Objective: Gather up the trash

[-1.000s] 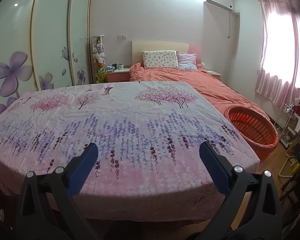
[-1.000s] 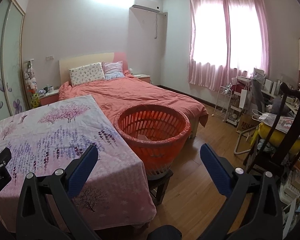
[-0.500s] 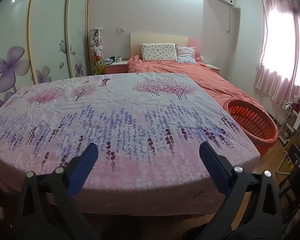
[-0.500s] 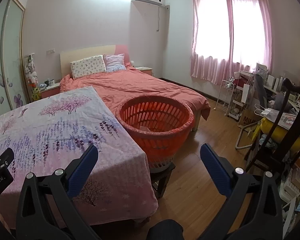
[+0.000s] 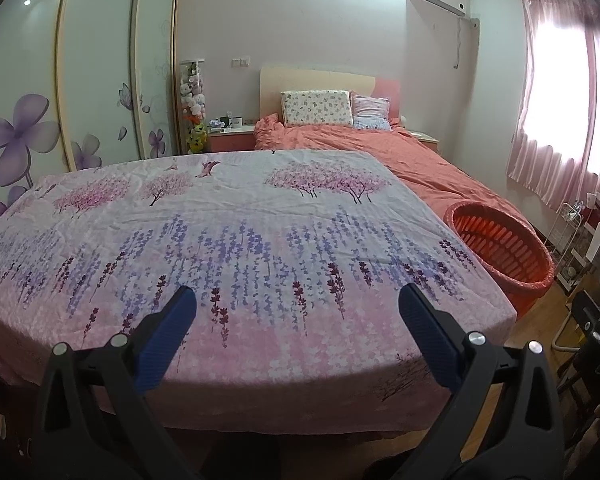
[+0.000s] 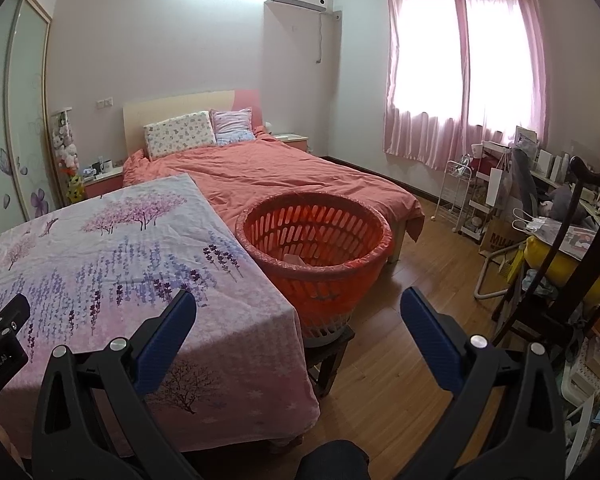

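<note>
Basket [image 6: 340, 280] holds one pale scrap [image 6: 293, 259] at bottom.

Right hand-held gripper [image 6: 298, 316] spread wide, empty; orange basket [image 6: 314, 248] ahead beside floral-covered table [image 6: 100, 264].

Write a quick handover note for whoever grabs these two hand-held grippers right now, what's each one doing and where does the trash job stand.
Left hand-held gripper: open, empty, over the near edge of the floral cloth.
Right hand-held gripper: open, empty, aimed towards the orange basket.
The basket sits on a small dark stool beside the cloth's right edge, lined with a thin bag; one pale item lies at its bottom.
Done: no trash shows on the cloth in either view.
Left: nothing obvious to pick up here; check outside these views before stopping.
</note>
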A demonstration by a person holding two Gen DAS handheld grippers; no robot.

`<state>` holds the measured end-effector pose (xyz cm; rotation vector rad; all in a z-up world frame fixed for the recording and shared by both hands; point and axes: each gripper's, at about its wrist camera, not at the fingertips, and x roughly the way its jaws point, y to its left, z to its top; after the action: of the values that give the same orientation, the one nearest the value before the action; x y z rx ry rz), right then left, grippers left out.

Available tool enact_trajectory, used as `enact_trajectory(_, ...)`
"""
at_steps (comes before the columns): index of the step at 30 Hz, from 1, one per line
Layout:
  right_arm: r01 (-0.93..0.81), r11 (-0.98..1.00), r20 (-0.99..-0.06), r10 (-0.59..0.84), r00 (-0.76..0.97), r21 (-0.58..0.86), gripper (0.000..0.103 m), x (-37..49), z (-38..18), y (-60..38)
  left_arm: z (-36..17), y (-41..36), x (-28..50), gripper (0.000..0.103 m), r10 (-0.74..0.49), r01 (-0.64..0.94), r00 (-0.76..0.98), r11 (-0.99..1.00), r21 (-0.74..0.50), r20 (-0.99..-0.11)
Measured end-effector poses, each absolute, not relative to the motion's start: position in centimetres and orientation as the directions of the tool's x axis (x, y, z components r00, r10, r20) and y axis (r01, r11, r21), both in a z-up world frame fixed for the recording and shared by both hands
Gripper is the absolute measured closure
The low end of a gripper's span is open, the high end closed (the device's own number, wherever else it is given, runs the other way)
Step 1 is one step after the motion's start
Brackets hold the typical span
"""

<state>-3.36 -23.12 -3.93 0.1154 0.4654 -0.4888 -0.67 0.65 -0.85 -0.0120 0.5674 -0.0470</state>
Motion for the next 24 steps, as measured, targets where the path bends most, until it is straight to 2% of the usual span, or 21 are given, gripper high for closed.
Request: enact_trajectory(24, 0.473, 0.881, -0.459, -0.42, 0.783, 0.001, 0.002, -3.02, -3.93, -22.87, -0.47, 0.18, -0.94, 0.004, -0.051, 0.046, 0.845, 0.999, -0.022, -0.533)
